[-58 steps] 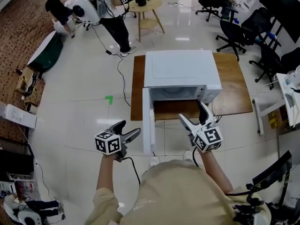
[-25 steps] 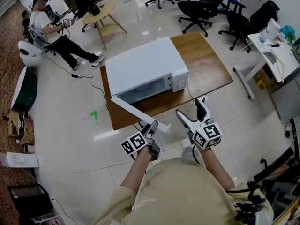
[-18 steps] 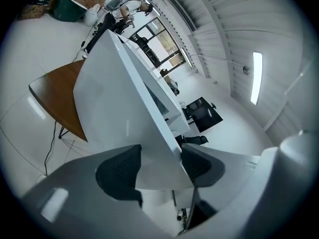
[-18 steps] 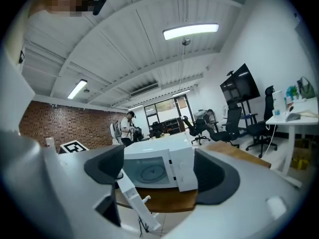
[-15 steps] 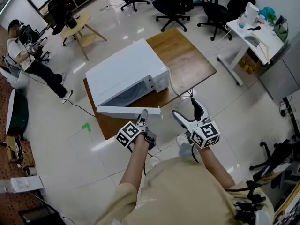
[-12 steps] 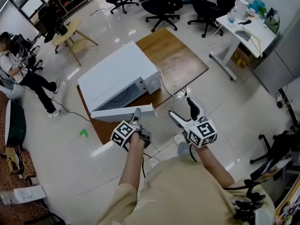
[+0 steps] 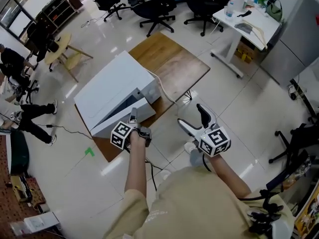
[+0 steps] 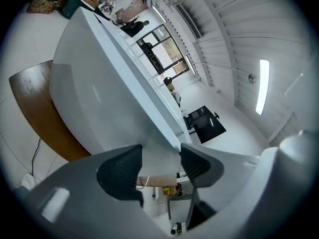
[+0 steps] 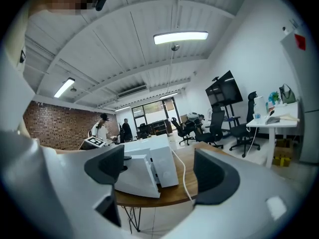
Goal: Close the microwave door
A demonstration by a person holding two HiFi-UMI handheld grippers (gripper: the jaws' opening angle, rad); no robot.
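- The microwave (image 7: 107,91) stands on the wooden surface (image 7: 174,68), left of centre in the head view. Its door (image 7: 104,126) is swung most of the way in, and only a dark wedge of opening is left.
- The door is judged to be a stiff, hinged panel that swings lightly. A firmer last push is probably needed to seat the latch.
- Its white face looks smooth and glossy, so sliding contact is likely, and a hard shove could shift the whole box on the surface.
- No grasp seems to be needed. The outer face is best pressed flat near the free edge, far from the hinge.
- The left gripper (image 7: 133,116) is carried on an outstretched arm, tipped slightly downward, with its tips at the door's outer face.
- In the left gripper view the fingers (image 8: 119,171) are narrow and closing. The door's face is seen just ahead through the gap, and no pad is seen pressing on it.
- The right gripper (image 7: 192,117) is held level over the floor, right of centre and well apart from the microwave. Its fingers (image 9: 214,176) are spread wide with nothing between them.
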